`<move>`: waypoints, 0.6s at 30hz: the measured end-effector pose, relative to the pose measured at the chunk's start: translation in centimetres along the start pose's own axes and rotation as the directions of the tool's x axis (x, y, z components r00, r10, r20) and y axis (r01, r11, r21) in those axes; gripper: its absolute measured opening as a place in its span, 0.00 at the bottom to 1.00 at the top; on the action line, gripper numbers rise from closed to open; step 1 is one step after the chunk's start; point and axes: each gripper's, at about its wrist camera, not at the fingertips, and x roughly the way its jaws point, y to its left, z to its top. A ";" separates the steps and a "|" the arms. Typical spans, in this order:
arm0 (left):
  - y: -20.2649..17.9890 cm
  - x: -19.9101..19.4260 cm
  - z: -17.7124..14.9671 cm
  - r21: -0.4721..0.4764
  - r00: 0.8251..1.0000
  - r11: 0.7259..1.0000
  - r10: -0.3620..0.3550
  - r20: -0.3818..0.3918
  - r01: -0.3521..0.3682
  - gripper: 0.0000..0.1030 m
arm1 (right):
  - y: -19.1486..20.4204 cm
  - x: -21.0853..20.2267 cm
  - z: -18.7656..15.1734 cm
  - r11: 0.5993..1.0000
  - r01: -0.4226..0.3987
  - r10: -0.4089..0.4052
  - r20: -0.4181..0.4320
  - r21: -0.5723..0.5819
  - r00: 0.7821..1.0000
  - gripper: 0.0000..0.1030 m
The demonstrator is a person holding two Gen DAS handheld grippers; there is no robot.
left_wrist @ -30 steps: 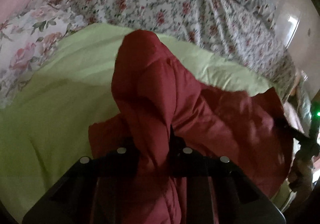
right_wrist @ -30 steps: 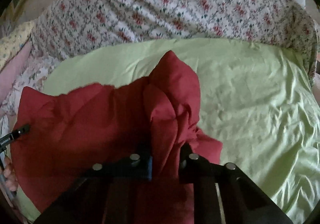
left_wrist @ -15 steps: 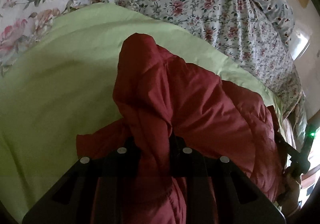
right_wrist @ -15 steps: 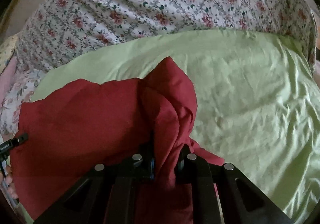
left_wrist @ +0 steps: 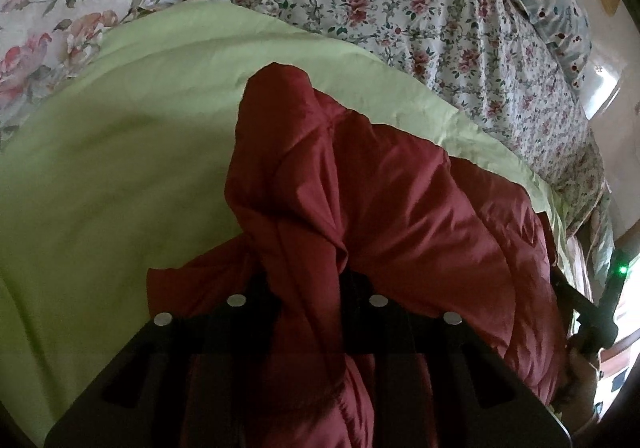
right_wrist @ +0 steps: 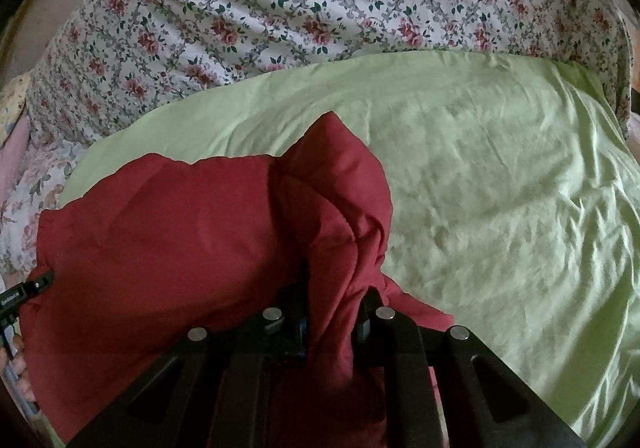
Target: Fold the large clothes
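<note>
Red quilted garment (left_wrist: 400, 208), padded and slightly shiny, held up over the bed between both tools. No containers in either view.

Left hand-held gripper (left_wrist: 304, 284) is pinching a bunched fold of the garment; the cloth rises in a peaked hump above the jaws and drapes down over the tool body. From that hump the fabric stretches away to the right, toward the other tool, which shows as a dark shape with a green light at the frame's right edge.

Right hand-held gripper (right_wrist: 330, 308) is likewise pressed onto a gathered corner of the same garment (right_wrist: 180, 248); a pointed fold stands above the jaws. The span of red cloth runs leftward, and the left tool's tip shows at the far left edge with fingers of the person's hand just below it.

Under the garment lies a light green sheet (right_wrist: 500, 188), wrinkled, covering the near part of the bed (left_wrist: 400, 8). Beyond the sheet: white bedding with a small red rose print (right_wrist: 280, 16). A larger-flowered pillow (left_wrist: 52, 20) sits at upper left in the left wrist view.
</note>
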 end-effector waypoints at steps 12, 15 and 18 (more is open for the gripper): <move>0.1 -3.7 -0.6 -0.047 0.997 0.999 0.025 0.076 -0.021 0.70 | -0.2 0.3 -0.1 1.000 -0.005 0.005 -0.008 0.009 1.000 0.16; -1.0 -6.3 -1.4 -0.006 0.991 1.000 0.024 0.135 -0.023 0.74 | -0.2 0.4 -0.1 1.000 -0.006 0.006 -0.008 0.013 1.000 0.17; -2.2 -8.2 -2.5 0.037 0.987 0.999 0.007 0.159 -0.013 0.74 | -0.2 0.5 -0.1 1.000 -0.002 0.002 -0.011 0.011 1.000 0.20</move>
